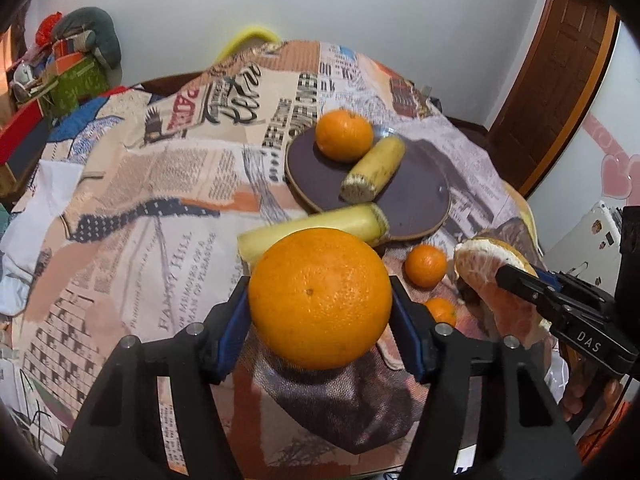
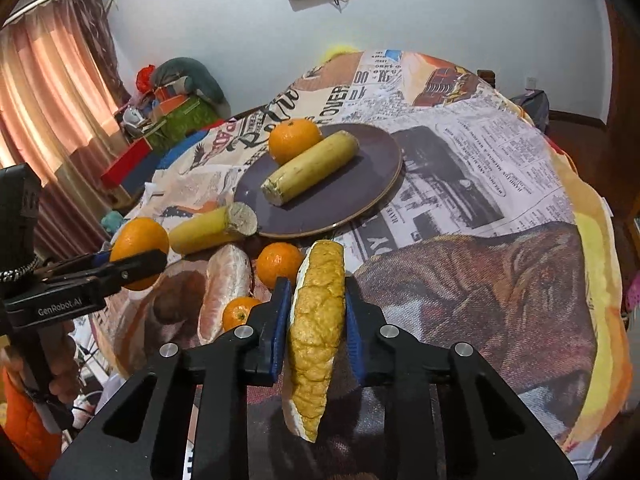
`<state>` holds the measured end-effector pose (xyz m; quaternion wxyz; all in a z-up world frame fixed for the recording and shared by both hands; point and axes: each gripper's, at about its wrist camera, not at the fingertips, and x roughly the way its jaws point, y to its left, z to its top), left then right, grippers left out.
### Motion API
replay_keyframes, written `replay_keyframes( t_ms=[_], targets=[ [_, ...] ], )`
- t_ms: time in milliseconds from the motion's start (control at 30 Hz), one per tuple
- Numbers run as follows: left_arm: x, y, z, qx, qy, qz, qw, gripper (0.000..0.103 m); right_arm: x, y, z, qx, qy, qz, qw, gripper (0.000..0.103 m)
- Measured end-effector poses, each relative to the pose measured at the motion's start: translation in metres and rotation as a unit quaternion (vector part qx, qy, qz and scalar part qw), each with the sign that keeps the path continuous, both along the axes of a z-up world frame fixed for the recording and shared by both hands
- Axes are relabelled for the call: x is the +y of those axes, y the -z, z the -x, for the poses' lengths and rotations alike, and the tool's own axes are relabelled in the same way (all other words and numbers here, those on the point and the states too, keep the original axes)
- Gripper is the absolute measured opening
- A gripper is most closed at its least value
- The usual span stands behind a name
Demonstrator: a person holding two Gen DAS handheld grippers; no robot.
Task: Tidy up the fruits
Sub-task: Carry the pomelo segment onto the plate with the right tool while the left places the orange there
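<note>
My left gripper (image 1: 320, 300) is shut on a large orange (image 1: 320, 298) and holds it above the table; it also shows in the right wrist view (image 2: 138, 252). My right gripper (image 2: 318, 316) is shut on a pomelo wedge (image 2: 316, 340), rind facing the camera; the wedge shows in the left wrist view (image 1: 496, 280). A dark round plate (image 2: 344, 196) carries an orange (image 2: 294, 140) and a yellow banana piece (image 2: 312, 166). Beside the plate lie another banana piece (image 2: 212, 228), a second pomelo wedge (image 2: 224, 284) and two small mandarins (image 2: 280, 264) (image 2: 240, 312).
The table has a newspaper-print cloth (image 2: 460, 184). Boxes and a cushion (image 2: 180, 92) are piled at the far left by a curtain (image 2: 48, 80). A wooden door (image 1: 560, 80) stands at the far right. The table edge curves round on the right.
</note>
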<state>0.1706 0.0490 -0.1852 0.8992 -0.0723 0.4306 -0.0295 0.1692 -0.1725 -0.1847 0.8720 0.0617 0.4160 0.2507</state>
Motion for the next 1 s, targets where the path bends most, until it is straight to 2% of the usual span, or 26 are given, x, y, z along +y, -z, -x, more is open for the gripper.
replay_keyframes(
  t_ms=[300,633,1000],
  targets=[
    [-0.001,-0.026,-0.012,-0.033,0.002,-0.010,0.9994,0.064,-0.004,-0.026,-0.008,-0.038,0.007,-0.006,0.999,0.023],
    [-0.002,-0.038,-0.044,-0.049,0.008,-0.013,0.9987,0.064,-0.005,-0.046,-0.027,-0.073,0.013,-0.008,0.997,0.023],
    [-0.001,-0.028,-0.092,-0.041,0.008,-0.021,0.9989,0.064,0.003,-0.043,-0.064,-0.081,0.015,0.000,0.997,0.022]
  ],
)
